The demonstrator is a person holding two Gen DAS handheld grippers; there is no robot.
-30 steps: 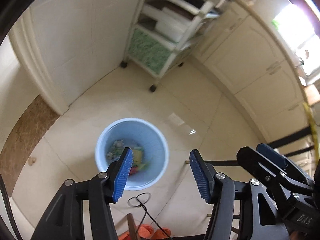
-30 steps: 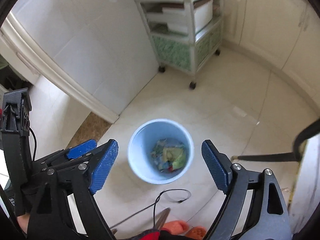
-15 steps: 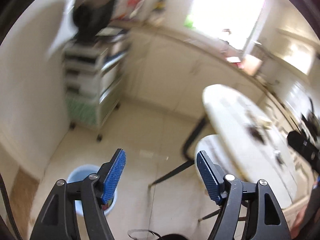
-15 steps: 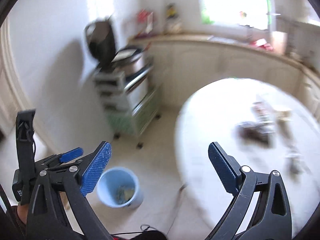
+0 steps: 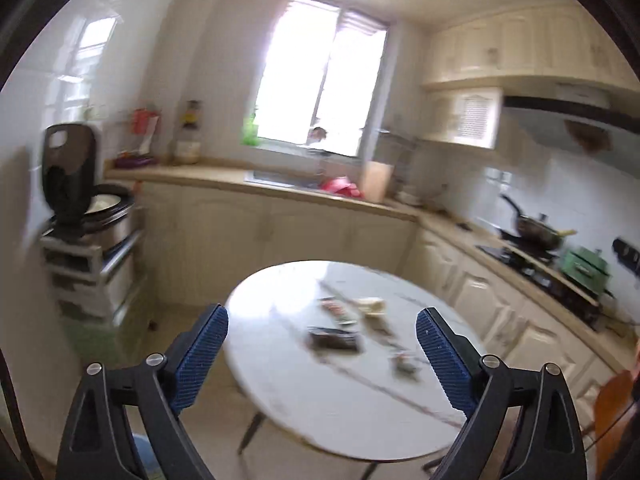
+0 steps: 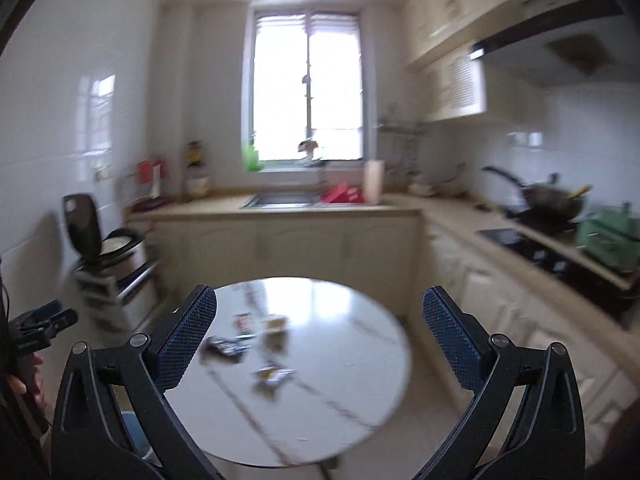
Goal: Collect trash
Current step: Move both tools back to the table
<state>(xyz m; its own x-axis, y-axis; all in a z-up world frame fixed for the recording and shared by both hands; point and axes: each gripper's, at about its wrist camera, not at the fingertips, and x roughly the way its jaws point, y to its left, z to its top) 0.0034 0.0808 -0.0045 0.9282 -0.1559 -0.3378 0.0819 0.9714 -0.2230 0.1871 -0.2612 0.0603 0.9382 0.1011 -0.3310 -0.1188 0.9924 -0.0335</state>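
Both grippers are facing the round desk [image 5: 344, 412], where the trash is lying: a dark wrapper [image 5: 334, 338], a pale crumpled piece [image 5: 370, 305] and smaller scraps [image 6: 274, 375]. The jaws of the left gripper [image 5: 322, 356] and the right gripper [image 6: 320, 338] are opening with nothing between them, presumably readying for a pick. The blue bin [image 6: 134, 432] is showing at floor level beside the desk.

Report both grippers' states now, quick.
Left gripper: jaws opening, nothing between them, holding nothing.
Right gripper: jaws opening, nothing between them, holding nothing.
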